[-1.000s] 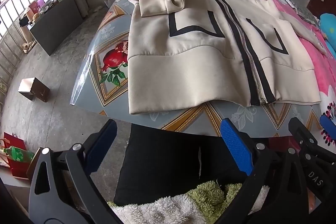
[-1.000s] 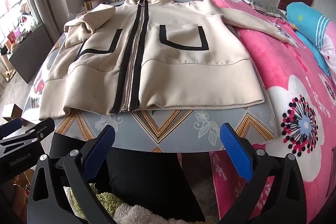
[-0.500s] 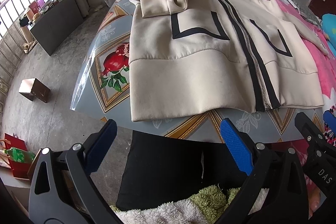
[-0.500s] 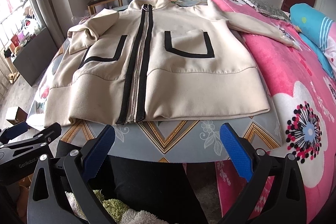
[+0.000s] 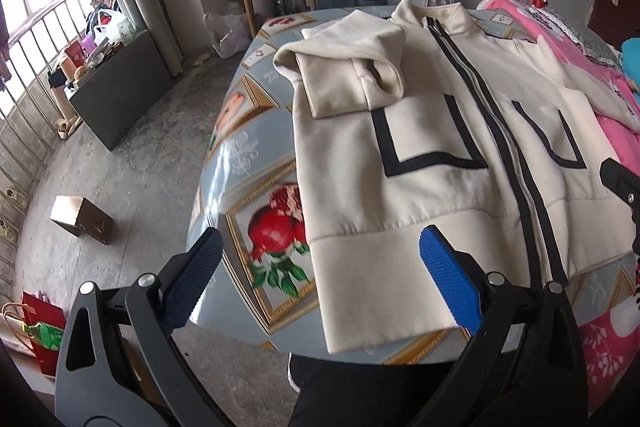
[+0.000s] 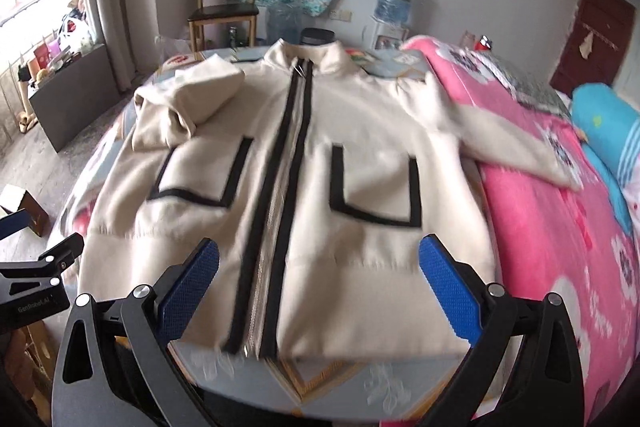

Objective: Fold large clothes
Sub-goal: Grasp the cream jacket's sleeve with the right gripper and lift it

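We find bare desk (image 5: 256,163) along its left edge and a strip at the near edge. The jacket (image 6: 320,195) covers the middle; its folded sleeve (image 5: 344,67) bulks near the far-left corner, and the bed (image 6: 560,247) borders the right edge.

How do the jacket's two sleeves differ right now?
The left sleeve is folded in and lies bunched on the jacket's chest, above a pocket; the right sleeve is stretched straight out. The left sleeve lies over the table; the right sleeve reaches onto the pink blanket. Both are cream, like the body, and neither gripper touches them.
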`<state>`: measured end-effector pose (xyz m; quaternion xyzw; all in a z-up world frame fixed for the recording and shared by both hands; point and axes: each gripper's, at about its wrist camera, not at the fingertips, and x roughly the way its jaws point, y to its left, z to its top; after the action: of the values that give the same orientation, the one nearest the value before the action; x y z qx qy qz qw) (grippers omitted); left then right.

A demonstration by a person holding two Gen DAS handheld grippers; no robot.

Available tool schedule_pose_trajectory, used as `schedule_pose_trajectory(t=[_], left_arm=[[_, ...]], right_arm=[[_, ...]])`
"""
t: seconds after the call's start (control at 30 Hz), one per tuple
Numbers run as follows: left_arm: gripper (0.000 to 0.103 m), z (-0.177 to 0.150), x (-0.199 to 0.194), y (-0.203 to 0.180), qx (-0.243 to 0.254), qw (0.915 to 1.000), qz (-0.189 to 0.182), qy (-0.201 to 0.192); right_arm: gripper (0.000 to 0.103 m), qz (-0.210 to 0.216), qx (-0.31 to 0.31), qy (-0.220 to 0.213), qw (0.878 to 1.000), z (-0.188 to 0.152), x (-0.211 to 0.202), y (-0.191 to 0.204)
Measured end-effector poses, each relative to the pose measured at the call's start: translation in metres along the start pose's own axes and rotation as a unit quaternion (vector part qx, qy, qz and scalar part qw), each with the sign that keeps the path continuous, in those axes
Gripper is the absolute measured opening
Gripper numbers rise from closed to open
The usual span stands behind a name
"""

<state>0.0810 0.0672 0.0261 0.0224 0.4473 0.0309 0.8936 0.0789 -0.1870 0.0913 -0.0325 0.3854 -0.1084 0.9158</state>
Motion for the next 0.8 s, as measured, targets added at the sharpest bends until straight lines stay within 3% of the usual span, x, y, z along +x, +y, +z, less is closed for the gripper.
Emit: schedule_pose_trajectory(t=[0.23, 0.5, 0.63, 0.8], left_arm=[[0.095, 0.039, 0.028, 0.019, -0.001, 0.9957, -0.082, -0.043], [0.095, 0.060, 0.081, 0.029, -0.031, 0.9872, -0.157, 0.000], [0.095, 0.062, 0.108, 0.033, -0.052, 0.9882, -0.143, 0.019], [0.095, 0.062, 0.129, 0.028, -0.038, 0.9919, -0.116, 0.038]], right_arm=[[0.097, 0.085, -0.003, 0.039, 0.996, 0.072, 0.062, 0.040], [0.097, 0.116, -0.042, 0.083, 0.989, 0.095, 0.132, 0.094], [0.097, 0.112, -0.068, 0.087, 0.988, 0.097, 0.153, 0.112], [0.097, 0.111, -0.087, 0.090, 0.986, 0.097, 0.171, 0.121]])
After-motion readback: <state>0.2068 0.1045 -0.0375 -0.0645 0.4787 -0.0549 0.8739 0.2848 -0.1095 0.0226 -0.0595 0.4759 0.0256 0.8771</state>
